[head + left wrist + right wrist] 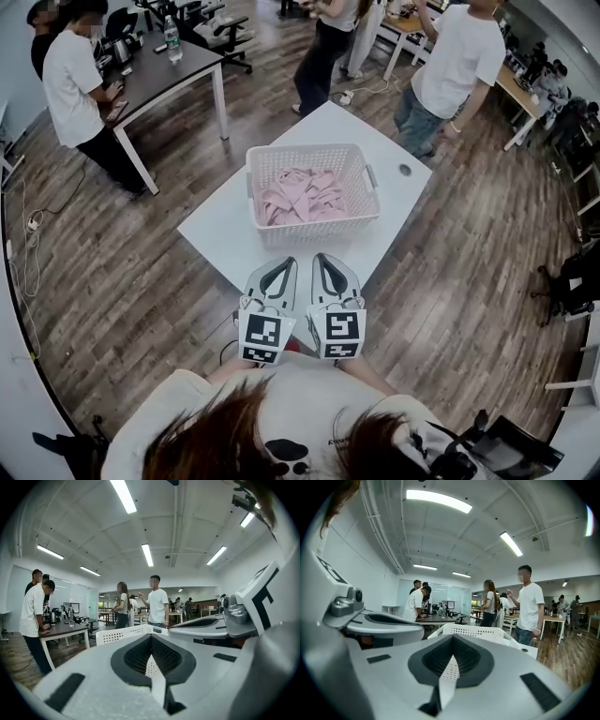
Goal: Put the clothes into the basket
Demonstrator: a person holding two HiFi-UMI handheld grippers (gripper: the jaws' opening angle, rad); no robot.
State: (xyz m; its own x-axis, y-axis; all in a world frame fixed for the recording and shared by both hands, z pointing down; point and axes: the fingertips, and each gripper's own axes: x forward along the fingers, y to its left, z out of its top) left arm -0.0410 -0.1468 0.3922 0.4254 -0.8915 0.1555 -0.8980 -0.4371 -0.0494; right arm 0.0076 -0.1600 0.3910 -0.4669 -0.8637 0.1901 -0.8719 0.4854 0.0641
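Note:
A white perforated basket stands on the white table, with pink clothes lying inside it. Both grippers are held side by side at the table's near edge, just short of the basket. The left gripper is shut and holds nothing. The right gripper is likewise shut and empty. In the left gripper view the basket's rim shows beyond the closed jaws, and the right gripper view has the basket ahead too. The clothes are hidden in both gripper views.
A small dark disc lies on the table's far right corner. A dark desk with a bottle stands at the back left. Several people stand around the room, one in a white shirt close behind the table. Wooden floor surrounds the table.

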